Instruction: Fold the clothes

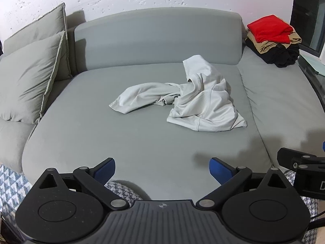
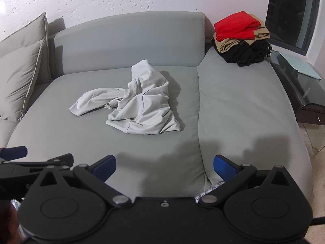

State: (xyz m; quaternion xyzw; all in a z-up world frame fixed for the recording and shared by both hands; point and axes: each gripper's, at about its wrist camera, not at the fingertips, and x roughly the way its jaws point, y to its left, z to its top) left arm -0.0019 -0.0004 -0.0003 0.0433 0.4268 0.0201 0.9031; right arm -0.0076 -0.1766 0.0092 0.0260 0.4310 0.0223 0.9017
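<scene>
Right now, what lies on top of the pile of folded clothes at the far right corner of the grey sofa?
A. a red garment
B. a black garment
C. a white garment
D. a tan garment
A: the red folded garment tops the pile, with the tan layer and the black clothes beneath it.

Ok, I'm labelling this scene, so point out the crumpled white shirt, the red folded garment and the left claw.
crumpled white shirt (image 1: 195,103), left wrist view, on its bunched body.
red folded garment (image 2: 235,27), right wrist view, on its top face.
left claw (image 1: 162,169), left wrist view, midway between its blue fingertips.
</scene>
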